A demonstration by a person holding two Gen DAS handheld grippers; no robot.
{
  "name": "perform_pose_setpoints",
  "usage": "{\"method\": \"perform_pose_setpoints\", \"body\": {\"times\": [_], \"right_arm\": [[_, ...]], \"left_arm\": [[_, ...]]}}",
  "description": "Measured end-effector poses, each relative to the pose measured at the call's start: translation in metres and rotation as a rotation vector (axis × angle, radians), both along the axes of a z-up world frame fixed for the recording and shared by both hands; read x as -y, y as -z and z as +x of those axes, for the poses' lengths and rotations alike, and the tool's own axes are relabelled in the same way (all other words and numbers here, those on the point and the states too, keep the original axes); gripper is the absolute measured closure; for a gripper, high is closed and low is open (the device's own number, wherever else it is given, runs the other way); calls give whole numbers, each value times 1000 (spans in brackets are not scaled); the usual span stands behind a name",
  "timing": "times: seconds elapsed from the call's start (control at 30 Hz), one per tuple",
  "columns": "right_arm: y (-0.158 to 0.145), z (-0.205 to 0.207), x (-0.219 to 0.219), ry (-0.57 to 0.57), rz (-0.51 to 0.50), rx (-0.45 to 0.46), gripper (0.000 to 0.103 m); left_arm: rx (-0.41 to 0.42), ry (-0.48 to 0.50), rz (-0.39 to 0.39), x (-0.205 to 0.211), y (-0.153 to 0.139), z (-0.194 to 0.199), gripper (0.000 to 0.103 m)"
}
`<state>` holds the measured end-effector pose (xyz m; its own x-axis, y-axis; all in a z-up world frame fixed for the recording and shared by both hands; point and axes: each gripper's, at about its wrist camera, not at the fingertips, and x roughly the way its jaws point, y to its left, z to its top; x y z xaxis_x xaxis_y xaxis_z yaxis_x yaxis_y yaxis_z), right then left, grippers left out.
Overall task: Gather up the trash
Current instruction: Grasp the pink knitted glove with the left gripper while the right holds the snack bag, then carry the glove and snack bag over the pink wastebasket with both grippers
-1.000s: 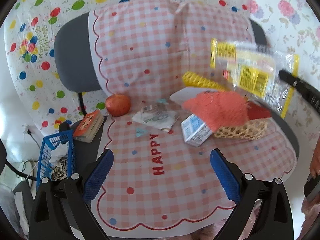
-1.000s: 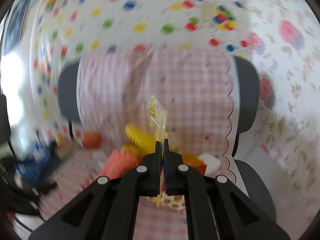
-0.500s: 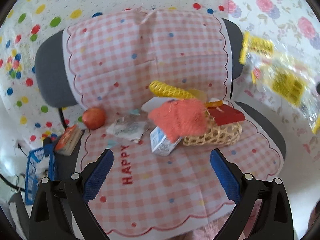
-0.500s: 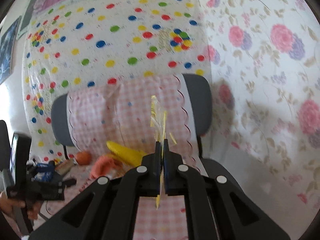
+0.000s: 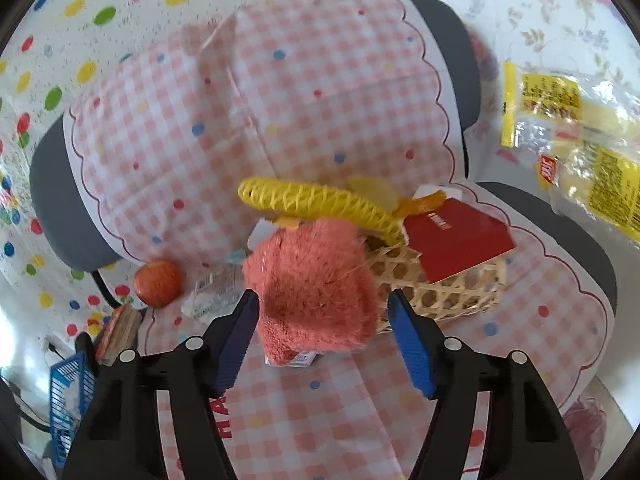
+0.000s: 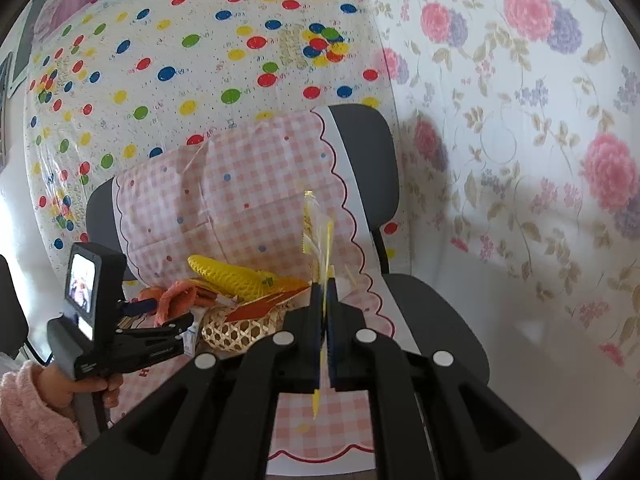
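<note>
The left gripper (image 5: 322, 320) tilts down over the chair seat (image 5: 568, 240), gripped by a hand (image 6: 86, 390) in a pink sleeve (image 6: 28, 412). Its jaws are closing, and the orange cloth (image 5: 316, 292) sits between the blue pads (image 5: 412, 350), draped over the rim of the basket (image 5: 448, 288); the pads do not yet press it. The right gripper (image 6: 323, 296) points slightly down, off to the right of the seat, its jaws clamped on the yellow wrapper (image 5: 576, 152), which stands edge-on above them. A carton (image 5: 294, 359) lies under the cloth.
</note>
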<state>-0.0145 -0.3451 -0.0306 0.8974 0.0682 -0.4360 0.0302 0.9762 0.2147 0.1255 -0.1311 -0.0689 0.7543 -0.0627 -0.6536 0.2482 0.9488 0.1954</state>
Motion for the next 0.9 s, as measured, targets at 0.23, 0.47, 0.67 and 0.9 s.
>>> {"method": "perform_pose_setpoints", "body": {"times": [0.23, 0.47, 0.67, 0.9], "right_arm": [[8, 10, -7, -27, 10, -16, 101], [5, 27, -11, -36, 26, -8, 101], [-11, 27, -17, -20, 22, 36, 101], [-33, 0, -26, -6, 5, 79, 101]], "left_arm": [[29, 24, -102, -22, -14, 2, 69], [114, 29, -140, -36, -61, 21, 87], [233, 29, -224, -55, -122, 10, 88], [295, 103, -329, -71, -156, -46, 88]]}}
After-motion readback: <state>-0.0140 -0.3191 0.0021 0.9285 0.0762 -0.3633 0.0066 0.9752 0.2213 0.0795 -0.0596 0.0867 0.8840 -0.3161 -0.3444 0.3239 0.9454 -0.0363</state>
